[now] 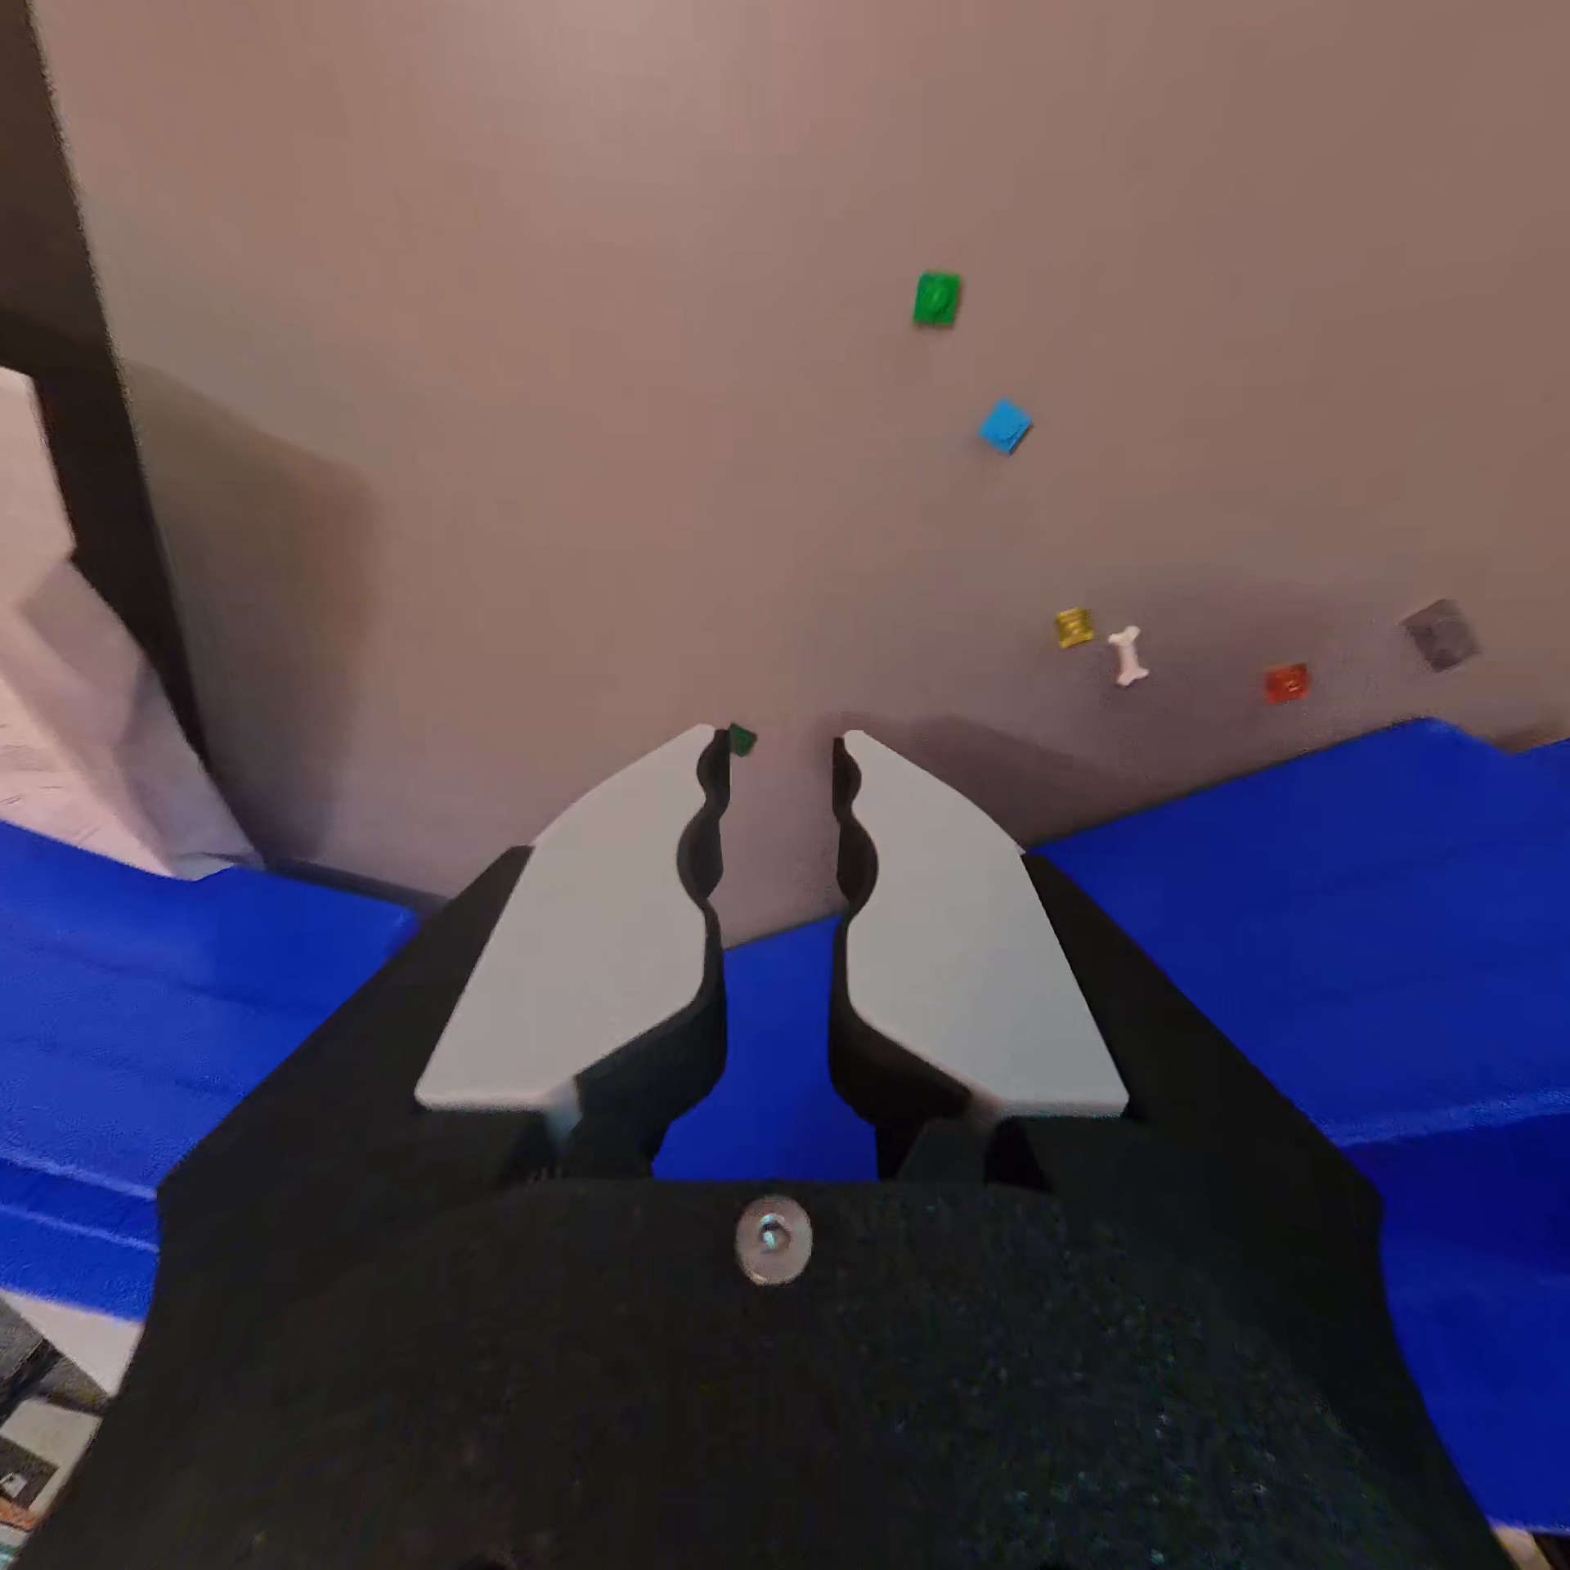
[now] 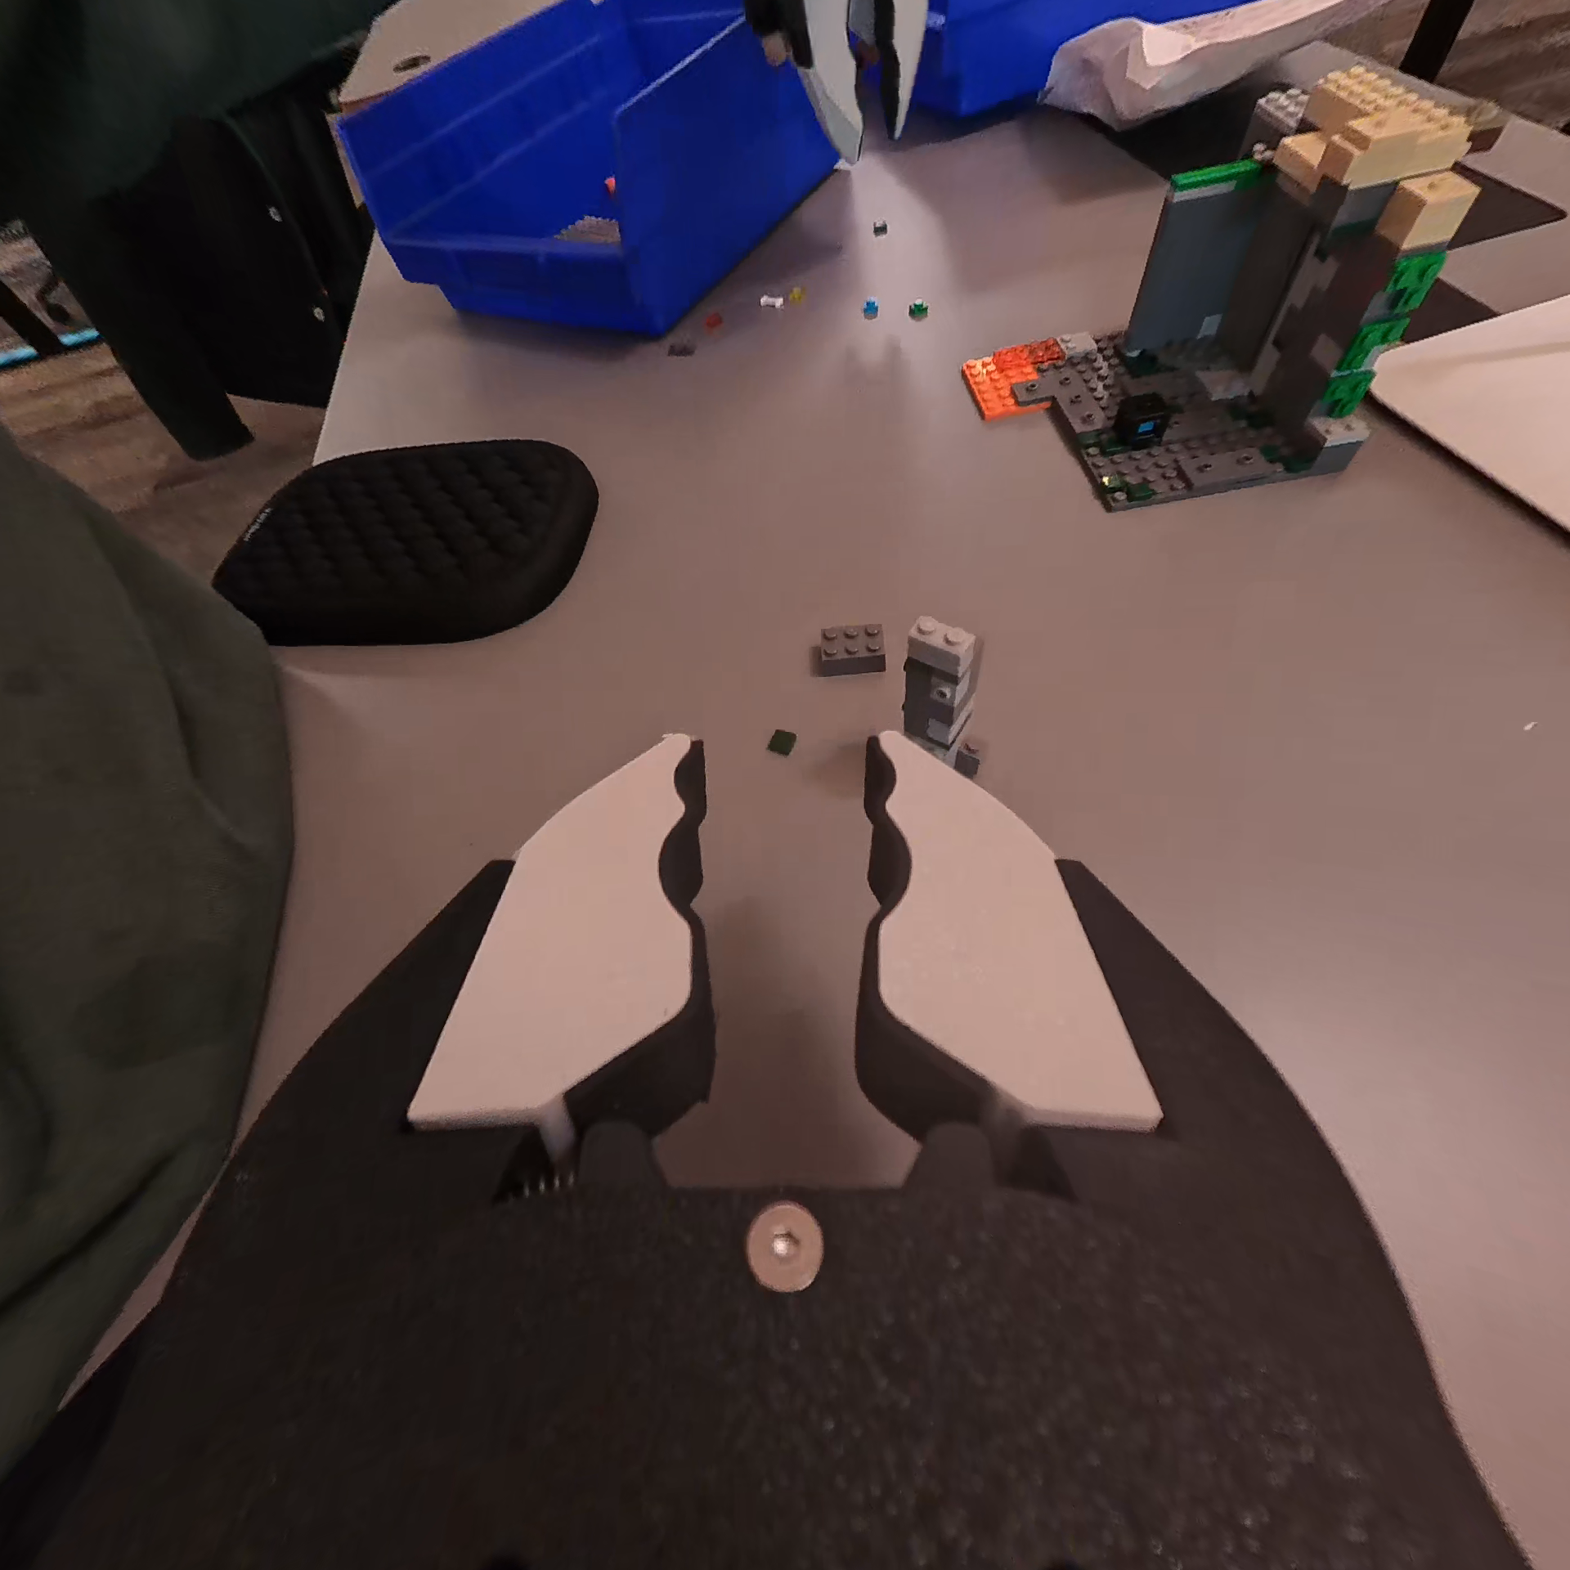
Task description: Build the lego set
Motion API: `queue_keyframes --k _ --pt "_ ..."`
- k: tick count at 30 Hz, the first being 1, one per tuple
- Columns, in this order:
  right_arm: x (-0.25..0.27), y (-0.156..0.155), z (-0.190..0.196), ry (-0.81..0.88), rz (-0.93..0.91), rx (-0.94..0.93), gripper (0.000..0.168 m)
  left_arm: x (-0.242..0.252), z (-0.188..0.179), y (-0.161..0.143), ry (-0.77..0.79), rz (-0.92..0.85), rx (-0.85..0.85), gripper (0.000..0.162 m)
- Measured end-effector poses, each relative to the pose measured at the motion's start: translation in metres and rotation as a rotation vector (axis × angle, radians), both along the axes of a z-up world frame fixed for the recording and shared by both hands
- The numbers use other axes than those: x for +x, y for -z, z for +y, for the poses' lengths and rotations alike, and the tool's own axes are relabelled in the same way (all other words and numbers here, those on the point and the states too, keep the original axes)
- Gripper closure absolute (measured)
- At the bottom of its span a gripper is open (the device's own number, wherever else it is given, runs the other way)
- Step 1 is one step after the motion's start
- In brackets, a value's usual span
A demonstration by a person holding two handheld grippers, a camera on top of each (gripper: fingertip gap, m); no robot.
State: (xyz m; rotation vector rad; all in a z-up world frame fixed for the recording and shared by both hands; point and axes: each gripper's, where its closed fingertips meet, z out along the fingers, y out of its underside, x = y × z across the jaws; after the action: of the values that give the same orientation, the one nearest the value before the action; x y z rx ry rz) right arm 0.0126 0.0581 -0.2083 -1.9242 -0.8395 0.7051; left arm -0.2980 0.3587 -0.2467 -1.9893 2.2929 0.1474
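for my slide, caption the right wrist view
Open right tongs hover over a small green piece beside a grey brick tower.

you have a black quilted pad (image 2: 408,539) at the grey table's (image 2: 1274,849) left edge; blue bins (image 2: 586,170) at the far side; crumpled white paper (image 2: 1189,51) beyond.

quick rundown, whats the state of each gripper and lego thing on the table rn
left gripper: open; a tiny green piece sits at one fingertip, grip unclear
right gripper: open, empty, above the table
blue bin: open, a few pieces inside
big lego build: upright, partly built
small grey tower: upright, standing alone
grey brick: loose, studs up
dark green tile: loose, flat on table
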Motion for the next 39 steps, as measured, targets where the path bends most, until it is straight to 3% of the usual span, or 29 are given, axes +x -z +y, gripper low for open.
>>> queue_keyframes --k 6,13,26,31,39 --pt "0.005 0.003 0.000 0.005 0.002 -0.005 0.133 -0.021 0.015 0.028 0.028 0.120 -0.055 0.134" --pt "0.007 0.012 0.006 0.016 0.017 -0.039 0.133 -0.028 0.026 0.038 0.063 0.181 -0.054 0.136" --pt "0.006 0.024 0.007 0.016 0.012 -0.074 0.134 -0.027 0.024 0.046 0.083 0.192 -0.075 0.143" --pt "0.005 0.026 0.007 0.012 0.007 -0.078 0.134 -0.026 0.020 0.047 0.091 0.191 -0.087 0.154" --pt "0.004 0.030 0.006 0.007 0.002 -0.085 0.134 -0.010 0.006 0.043 0.118 0.170 -0.066 0.154"
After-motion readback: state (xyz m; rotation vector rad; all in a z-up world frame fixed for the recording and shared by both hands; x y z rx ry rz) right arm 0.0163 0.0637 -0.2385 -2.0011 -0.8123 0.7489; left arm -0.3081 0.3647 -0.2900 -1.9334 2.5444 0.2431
